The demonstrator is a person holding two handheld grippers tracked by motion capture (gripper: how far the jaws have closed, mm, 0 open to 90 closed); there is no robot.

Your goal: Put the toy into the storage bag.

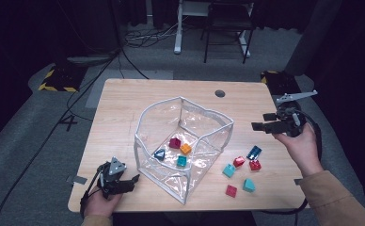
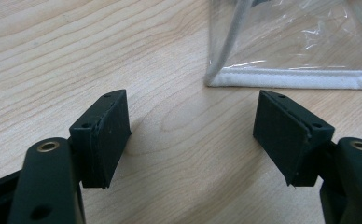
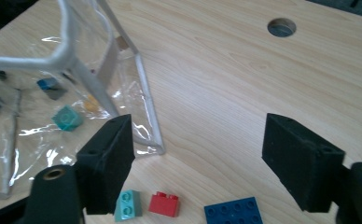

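Red brick (image 3: 164, 204) below right gripper (image 3: 198, 158)

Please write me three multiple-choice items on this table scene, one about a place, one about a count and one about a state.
1. Where do the loose bricks lie, seen from the high view?
A. right of the clear bag
B. left of the clear bag
C. beside the table's hole

2. How many bricks lie inside the clear bag?
A. one
B. four
C. eight

3. How do the right gripper's jaws stand?
A. shut on a brick
B. shut, with nothing between them
C. open, with nothing between them

Answers: 1 A, as the loose bricks sit on the table right of the clear bag. 2 B, as dark red, orange, dark blue and teal bricks in the bag show through it. 3 C, as the right gripper shows bare wood between its pads.
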